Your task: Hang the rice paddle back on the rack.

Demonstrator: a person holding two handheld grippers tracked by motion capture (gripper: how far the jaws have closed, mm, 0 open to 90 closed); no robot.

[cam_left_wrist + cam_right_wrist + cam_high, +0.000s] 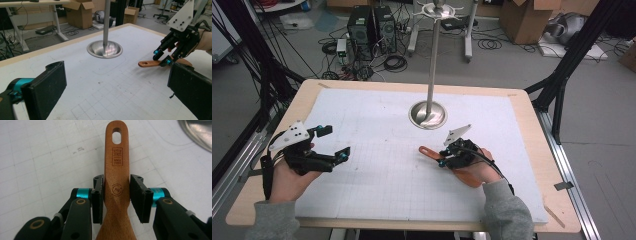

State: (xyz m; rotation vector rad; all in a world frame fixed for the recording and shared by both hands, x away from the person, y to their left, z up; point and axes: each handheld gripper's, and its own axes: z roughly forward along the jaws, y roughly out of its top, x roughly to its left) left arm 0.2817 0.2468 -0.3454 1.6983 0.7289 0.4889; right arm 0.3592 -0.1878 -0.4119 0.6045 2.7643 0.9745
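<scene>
Spoon [116, 185] handle is sitting pinched in my right gripper [116, 195], low over the white gridded surface [377, 145] near a metal stand [428, 114]; my left gripper [332, 145] is hovering open, cables and boxes littering the floor behind.

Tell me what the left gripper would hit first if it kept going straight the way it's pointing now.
Probably the metal stand base. The left gripper has its jaws open with bare white mat ahead, and the round base sits roughly on that line. The wooden spatula lies off to one side. Depth is hard to judge.
</scene>
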